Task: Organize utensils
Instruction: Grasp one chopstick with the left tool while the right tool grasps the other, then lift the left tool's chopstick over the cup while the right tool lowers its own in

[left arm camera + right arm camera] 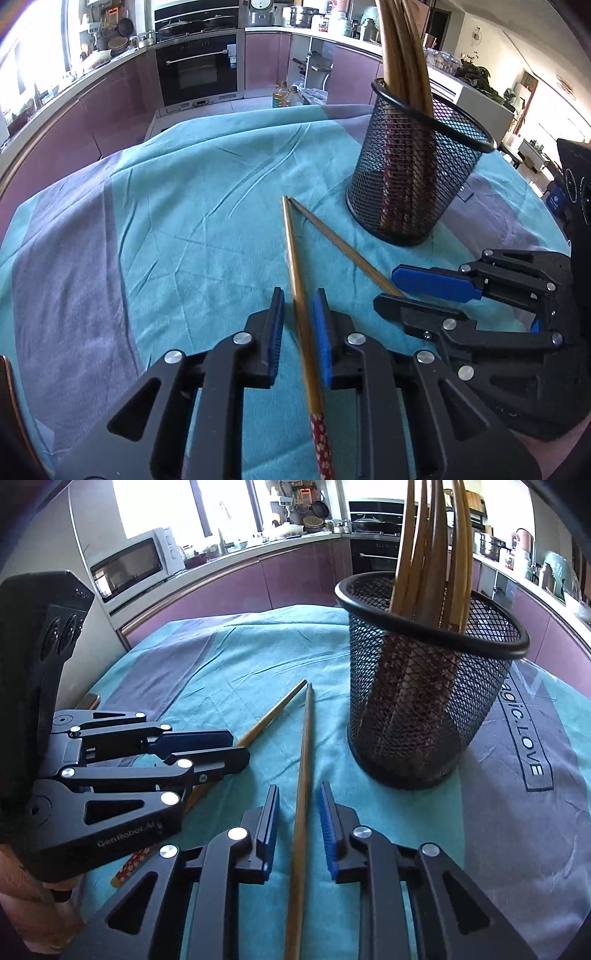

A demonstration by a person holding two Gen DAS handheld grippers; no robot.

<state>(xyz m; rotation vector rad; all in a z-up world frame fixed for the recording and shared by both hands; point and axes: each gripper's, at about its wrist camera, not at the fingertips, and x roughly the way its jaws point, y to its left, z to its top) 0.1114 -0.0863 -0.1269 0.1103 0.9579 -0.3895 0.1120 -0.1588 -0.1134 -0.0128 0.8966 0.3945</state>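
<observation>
Bamboo-brown slim chopstick (301,306) lies between the left gripper (299,317)'s spread jaws — light, stiff, slippery; pinch mid-shaft. Right gripper (297,812) likewise spread around its twin chopstick (303,775).

wooden chopsticks (300,280), metal mesh holder (413,173), cloth (184,229)

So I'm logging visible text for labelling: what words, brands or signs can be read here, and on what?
"GenRobot.AI": on the left gripper body, right wrist view.
"...agic. LOVE": printed on the cloth beside the mesh holder; its first letters are hidden.
Oven sticker and countertop packages: too small to read.
</observation>
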